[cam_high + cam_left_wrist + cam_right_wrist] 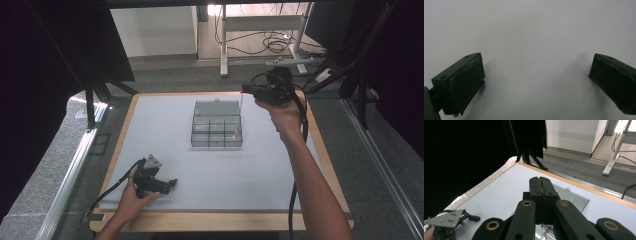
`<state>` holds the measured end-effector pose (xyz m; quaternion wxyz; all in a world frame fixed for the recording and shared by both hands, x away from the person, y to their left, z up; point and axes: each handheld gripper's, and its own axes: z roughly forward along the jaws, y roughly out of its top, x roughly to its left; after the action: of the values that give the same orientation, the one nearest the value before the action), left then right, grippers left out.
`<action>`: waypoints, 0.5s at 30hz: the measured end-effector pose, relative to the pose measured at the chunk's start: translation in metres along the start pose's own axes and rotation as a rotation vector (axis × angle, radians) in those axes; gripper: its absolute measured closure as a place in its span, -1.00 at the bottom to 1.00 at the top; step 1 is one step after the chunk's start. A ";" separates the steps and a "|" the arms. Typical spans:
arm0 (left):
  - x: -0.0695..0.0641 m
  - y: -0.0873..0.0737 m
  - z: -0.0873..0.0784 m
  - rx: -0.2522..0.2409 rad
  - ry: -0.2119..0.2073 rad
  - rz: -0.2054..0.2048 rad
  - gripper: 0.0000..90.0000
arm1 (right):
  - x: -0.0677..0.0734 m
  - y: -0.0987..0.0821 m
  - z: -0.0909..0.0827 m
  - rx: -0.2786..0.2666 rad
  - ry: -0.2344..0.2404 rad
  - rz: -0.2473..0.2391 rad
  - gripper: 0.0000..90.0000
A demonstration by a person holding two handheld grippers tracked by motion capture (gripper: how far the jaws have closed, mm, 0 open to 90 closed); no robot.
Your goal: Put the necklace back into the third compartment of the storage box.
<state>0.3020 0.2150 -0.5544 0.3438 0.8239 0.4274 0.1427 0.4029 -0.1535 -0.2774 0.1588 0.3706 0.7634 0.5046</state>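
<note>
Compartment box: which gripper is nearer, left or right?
Right. The right gripper hangs above the far right corner of the clear compartment box, jaws shut. The left gripper rests on the mat near the table's front left, well short of the box.

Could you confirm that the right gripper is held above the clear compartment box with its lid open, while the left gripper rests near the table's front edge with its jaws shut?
Not quite: the left gripper has its jaws wide open, as the left gripper view shows. The rest stands.
</note>
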 end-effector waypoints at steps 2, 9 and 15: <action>0.000 0.000 0.000 0.000 0.000 0.000 -1.00 | -0.002 0.000 0.002 -0.003 0.003 0.013 0.96; 0.000 0.000 0.000 0.001 -0.001 0.000 -1.00 | -0.013 -0.003 0.014 0.001 0.000 0.046 0.96; 0.000 0.000 0.000 -0.002 0.000 -0.003 -1.00 | -0.021 -0.002 0.028 0.003 -0.023 0.041 0.96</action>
<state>0.3021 0.2148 -0.5545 0.3447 0.8230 0.4284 0.1425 0.4335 -0.1508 -0.2941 0.1566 0.3925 0.7546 0.5021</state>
